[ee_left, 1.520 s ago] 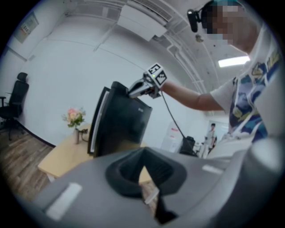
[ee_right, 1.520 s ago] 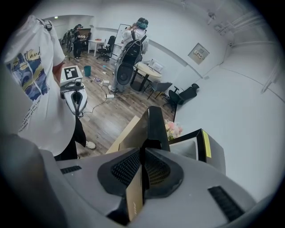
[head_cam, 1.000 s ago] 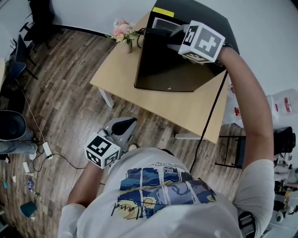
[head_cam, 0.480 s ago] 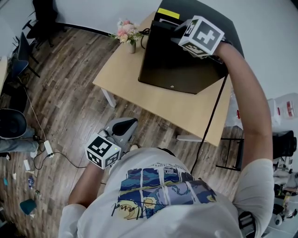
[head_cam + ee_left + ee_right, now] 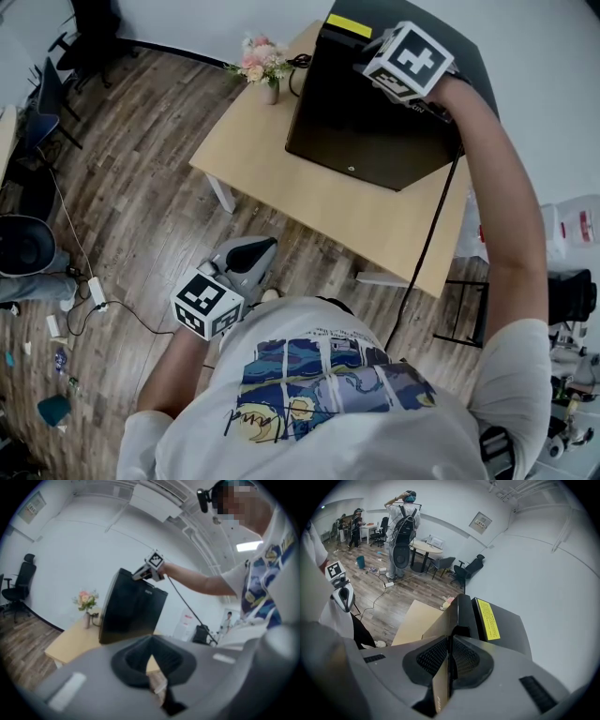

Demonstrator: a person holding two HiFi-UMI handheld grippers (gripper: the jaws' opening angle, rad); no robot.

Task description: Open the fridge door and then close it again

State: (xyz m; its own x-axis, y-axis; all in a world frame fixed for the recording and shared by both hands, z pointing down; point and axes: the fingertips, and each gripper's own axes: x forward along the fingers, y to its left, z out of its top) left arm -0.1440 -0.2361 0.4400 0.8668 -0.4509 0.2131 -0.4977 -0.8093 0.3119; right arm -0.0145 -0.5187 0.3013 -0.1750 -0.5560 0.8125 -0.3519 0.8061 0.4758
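The mini fridge (image 5: pixel 506 620) stands on the far end of a light wooden tabletop (image 5: pixel 281 159), and a yellow label (image 5: pixel 349 25) lies across its top. The fridge door (image 5: pixel 361 131) faces the person as one dark, unbroken panel, so nothing of the inside shows. In the right gripper view a narrow dark seam runs between the door and the cabinet. I cannot tell from it whether the door sits fully home or stands slightly off the seal.

The right gripper (image 5: pixel 451 638) is at the door's top edge. Its fingers are clenched on that edge, which runs straight into the thin slot between them. In the head view the marker cube covers these fingertips, and the outstretched arm hides the fridge's right corner.

The left gripper (image 5: pixel 251 251) hangs low beside the person's body over the wood floor (image 5: pixel 141 187), well apart from the tabletop. Its fingers are pressed together at the tips with nothing between them. Its own grey body fills the lower half of the left gripper view.

A small vase of flowers (image 5: pixel 264 64) stands on the tabletop just beside the fridge's left corner. A black cable (image 5: pixel 427 253) drops from behind the fridge past the tabletop's edge, and its lower end is lost behind the person's shoulder.
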